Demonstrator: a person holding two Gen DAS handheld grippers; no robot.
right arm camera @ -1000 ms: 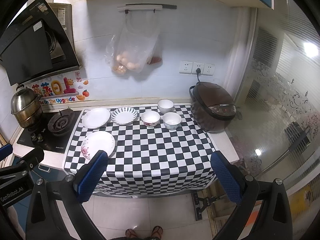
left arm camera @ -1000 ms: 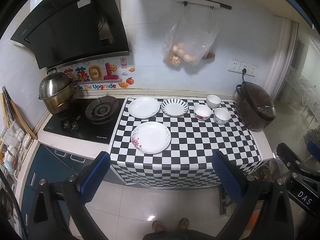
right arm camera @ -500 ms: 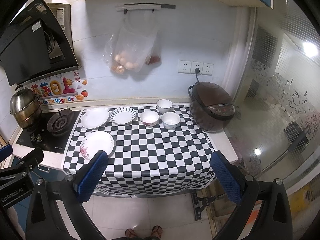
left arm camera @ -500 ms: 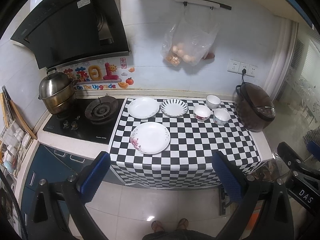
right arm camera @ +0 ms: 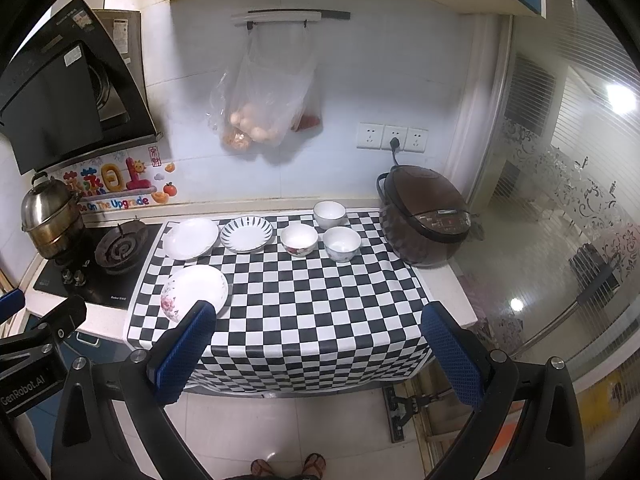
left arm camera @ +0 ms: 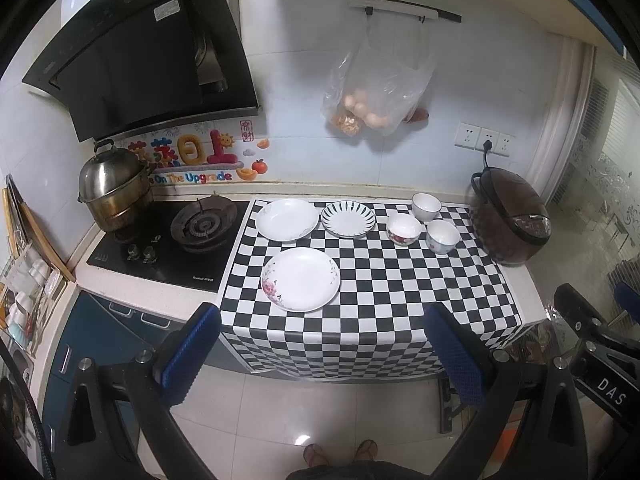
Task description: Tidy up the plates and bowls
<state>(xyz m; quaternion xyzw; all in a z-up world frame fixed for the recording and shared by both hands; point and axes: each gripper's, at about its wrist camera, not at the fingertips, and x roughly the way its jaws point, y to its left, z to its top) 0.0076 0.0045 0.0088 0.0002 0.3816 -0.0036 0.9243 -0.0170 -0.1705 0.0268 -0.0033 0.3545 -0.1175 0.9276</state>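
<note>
A kitchen counter draped in a black-and-white checkered cloth (left arm camera: 384, 288) holds the crockery to be sorted: a flower-printed white plate (left arm camera: 300, 279) lies alone toward the front edge; behind it, side by side, sit a plain white plate (left arm camera: 287, 219) and a striped-rim plate (left arm camera: 348, 219); to their right three bowls cluster near a brown rice cooker (left arm camera: 510, 220), namely a white bowl (left arm camera: 426, 207) at the back, a floral bowl (left arm camera: 403, 229) and a blue-patterned bowl (left arm camera: 442, 237) in front of it. The left gripper (left arm camera: 322, 354) hangs over the tiled floor short of the counter, its blue-padded fingers (left arm camera: 188, 360) spread wide with nothing between them; the right gripper (right arm camera: 316, 354) is likewise spread and empty, its left pad overlapping the flower-printed plate in that view. Compared with a second ago, both cameras show almost the same scene; the counter sits only slightly shifted in each view, and no dish has changed place. A steel steamer pot (left arm camera: 114, 190) stands on the gas hob (left arm camera: 168, 240) to the left; a plastic bag of eggs (left arm camera: 378, 92) hangs from a wall rail; the person's sandalled feet (right arm camera: 286, 466) show at the bottom edge.
</note>
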